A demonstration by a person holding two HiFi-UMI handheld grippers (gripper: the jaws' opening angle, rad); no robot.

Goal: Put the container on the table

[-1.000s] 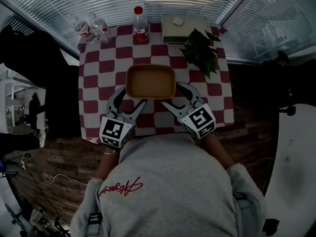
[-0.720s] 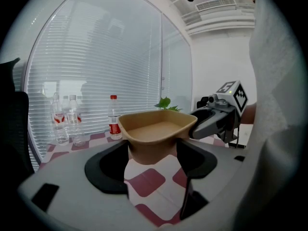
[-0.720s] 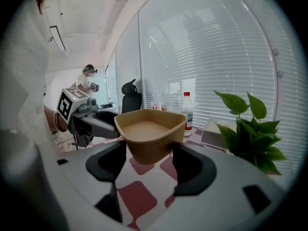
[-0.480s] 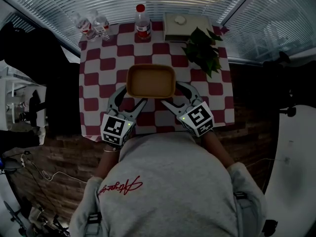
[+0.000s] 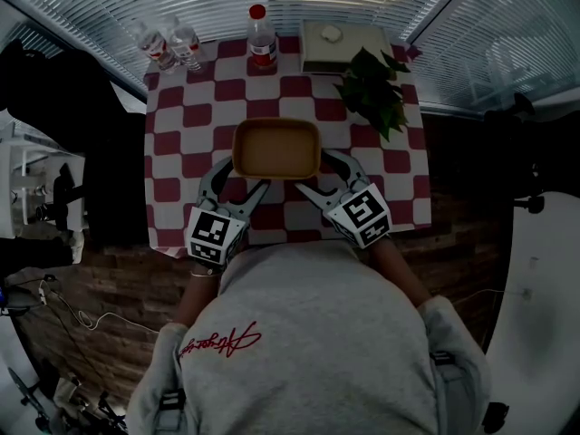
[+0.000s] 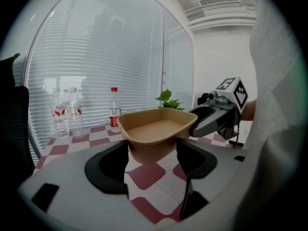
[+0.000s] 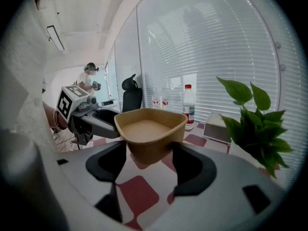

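Container [image 5: 276,148]: tan, empty, at the middle of the red-and-white checked table [image 5: 177,152]. Left gripper [image 6: 153,150]: jaws narrow, pressed onto one near corner. Right gripper [image 7: 149,153]: same, on the other near corner. Whether the base touches the table: cannot tell.

Head view only: red script on grey sweatshirt [image 5: 222,341], illegible.
Right gripper view only: person [image 7: 89,78] far behind, dark chair [image 7: 131,94].
Left gripper view only: ceiling vent [image 6: 219,1].

Far edge: red-capped bottle [image 5: 261,39], red label, print unreadable; two clear bottles [image 5: 168,48]; plant [image 5: 372,89]; white box [image 5: 340,45].
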